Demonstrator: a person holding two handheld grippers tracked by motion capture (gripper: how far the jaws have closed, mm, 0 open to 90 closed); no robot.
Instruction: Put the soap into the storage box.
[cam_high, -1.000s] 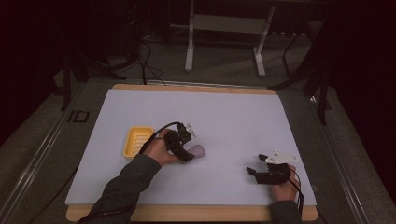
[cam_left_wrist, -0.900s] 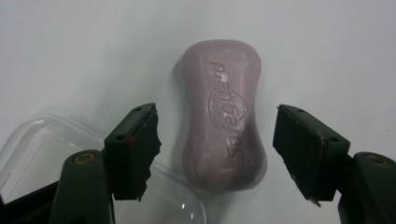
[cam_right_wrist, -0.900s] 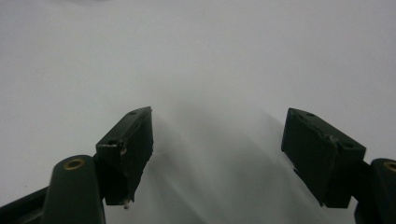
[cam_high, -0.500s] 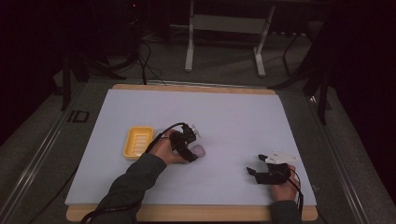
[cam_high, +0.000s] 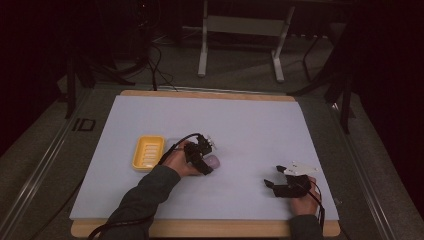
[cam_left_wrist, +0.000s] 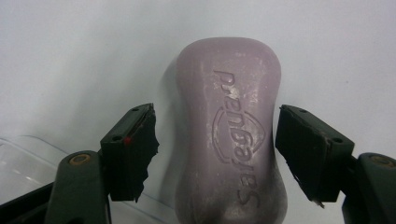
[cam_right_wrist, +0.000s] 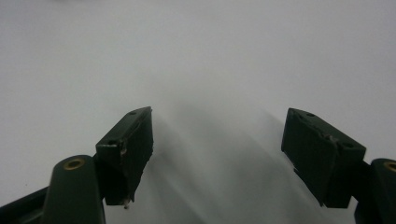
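Your left claw (cam_left_wrist: 215, 154) has just been opening and now stands spread around the purple soap bar (cam_left_wrist: 227, 130), pads clear; the bar lies on the surface (cam_high: 250, 130) beside the yellow dish (cam_high: 148, 152), ready for pinching

the high view is dim and grainy, the room around the pale desk (cam_high: 250, 125) sinking into near-black. both gripper views are brighter and evenly lit, with soft shadows under the tongs and mild blur at the edges.
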